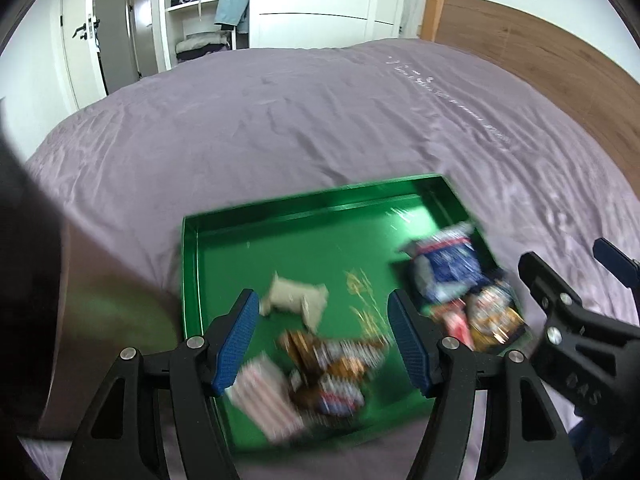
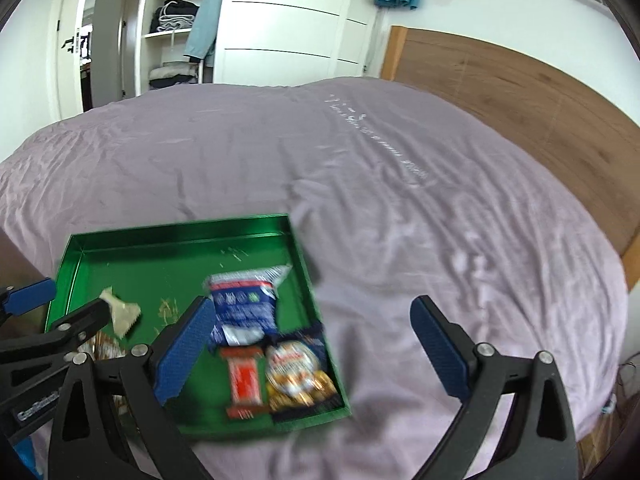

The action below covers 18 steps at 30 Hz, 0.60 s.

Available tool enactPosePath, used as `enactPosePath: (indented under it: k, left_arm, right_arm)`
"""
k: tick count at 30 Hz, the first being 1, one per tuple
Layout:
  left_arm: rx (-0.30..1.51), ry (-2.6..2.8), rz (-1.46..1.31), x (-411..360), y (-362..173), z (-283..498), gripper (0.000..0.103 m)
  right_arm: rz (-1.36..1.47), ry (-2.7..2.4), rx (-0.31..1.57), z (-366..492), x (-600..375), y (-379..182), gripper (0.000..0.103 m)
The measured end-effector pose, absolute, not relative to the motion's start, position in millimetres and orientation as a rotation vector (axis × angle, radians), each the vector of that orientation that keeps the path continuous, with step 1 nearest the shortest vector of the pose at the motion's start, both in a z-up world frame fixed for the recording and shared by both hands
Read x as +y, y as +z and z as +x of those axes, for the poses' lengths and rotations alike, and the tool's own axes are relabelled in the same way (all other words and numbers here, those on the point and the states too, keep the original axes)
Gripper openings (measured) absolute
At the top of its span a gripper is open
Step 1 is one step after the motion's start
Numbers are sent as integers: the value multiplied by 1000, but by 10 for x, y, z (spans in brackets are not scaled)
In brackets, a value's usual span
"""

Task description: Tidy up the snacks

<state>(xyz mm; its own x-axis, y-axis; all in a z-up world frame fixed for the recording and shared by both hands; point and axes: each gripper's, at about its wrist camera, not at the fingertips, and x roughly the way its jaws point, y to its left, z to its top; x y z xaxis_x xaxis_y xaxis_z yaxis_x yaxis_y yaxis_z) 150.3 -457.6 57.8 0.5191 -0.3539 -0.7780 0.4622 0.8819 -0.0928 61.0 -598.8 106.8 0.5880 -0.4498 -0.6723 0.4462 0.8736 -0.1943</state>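
Observation:
A green tray (image 1: 280,208) (image 2: 180,236) lies on the purple bedspread and holds several snack packets. A beige packet (image 1: 296,300) (image 2: 120,312) sits mid-tray. A blue-and-white bag (image 1: 444,264) (image 2: 244,308), a red bar (image 1: 456,324) (image 2: 244,380) and a gold packet (image 1: 492,316) (image 2: 296,372) lie along its right side. Brown-and-blue packets (image 1: 332,368) and a pink striped one (image 1: 264,396) lie at the near edge. My left gripper (image 1: 324,340) (image 2: 60,304) hovers open above these, gripping nothing. My right gripper (image 2: 312,346) (image 1: 576,268) stands wide open over the tray's right rim, empty.
The purple bedspread (image 2: 400,200) stretches far beyond the tray and to its right. A wooden headboard (image 2: 520,92) bounds the right side. A white wardrobe with open shelves (image 2: 172,28) and a door stand behind the bed. A dark blurred shape (image 1: 24,240) fills the left wrist view's left edge.

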Motion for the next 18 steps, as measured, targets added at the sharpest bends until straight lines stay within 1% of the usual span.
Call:
enactPosePath:
  k: [4, 9, 13, 18]
  left_arm:
    - [911, -535, 137, -4429, 733, 1108, 61]
    - [878, -583, 197, -4134, 963, 496, 61]
    - [854, -585, 257, -3764, 1112, 112, 61]
    - [821, -525, 295, -3190, 1229, -172, 61]
  right_arm:
    - [45, -548, 789, 146, -5933, 1201, 103]
    - [88, -547, 802, -372, -5751, 1298, 103]
    - [116, -532, 806, -792, -5494, 1413, 103]
    - [113, -490, 805, -1173, -5085, 1585, 103]
